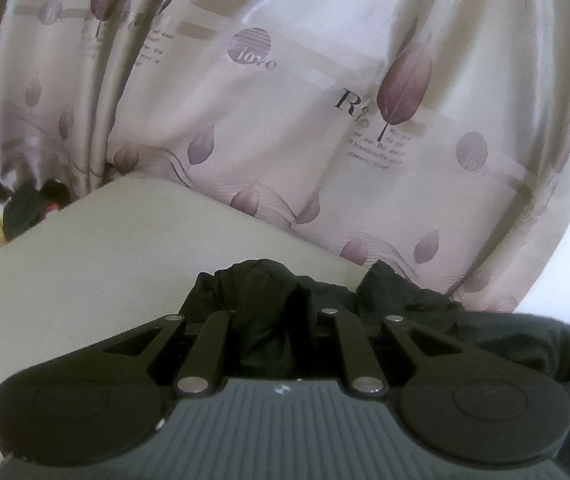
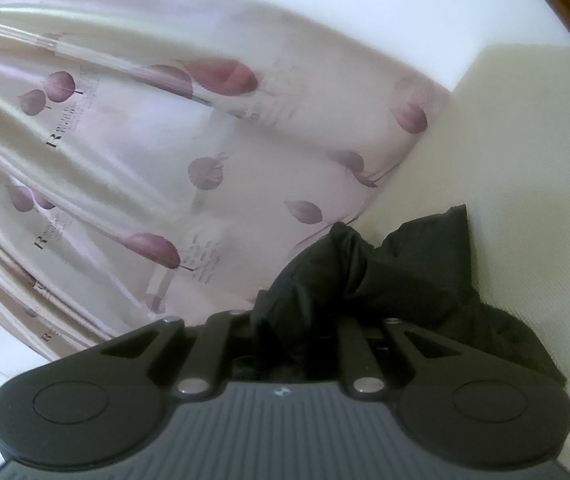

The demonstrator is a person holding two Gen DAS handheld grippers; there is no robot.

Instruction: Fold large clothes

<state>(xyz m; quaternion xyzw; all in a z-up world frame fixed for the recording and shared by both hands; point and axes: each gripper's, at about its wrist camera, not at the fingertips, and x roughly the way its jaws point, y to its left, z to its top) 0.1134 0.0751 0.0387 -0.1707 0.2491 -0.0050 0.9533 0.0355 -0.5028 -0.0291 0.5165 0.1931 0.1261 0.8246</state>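
As both grip, black garment (image 1: 269, 312) (image 2: 325, 280) bunched between fingers — beige surface (image 1: 105, 248) below

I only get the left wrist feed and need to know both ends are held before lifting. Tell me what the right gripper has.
Observer: The right gripper has a bunched fold of the black garment between its fingers.
Operator: Say where the rest of that cloth goes.
Observer: It trails to the right across the beige surface, lying rumpled on it.
Operator: Report what is behind that gripper.
Observer: A leaf-print curtain hangs to the left; the right wrist view is tilted, so the surface rises on the right of the frame.
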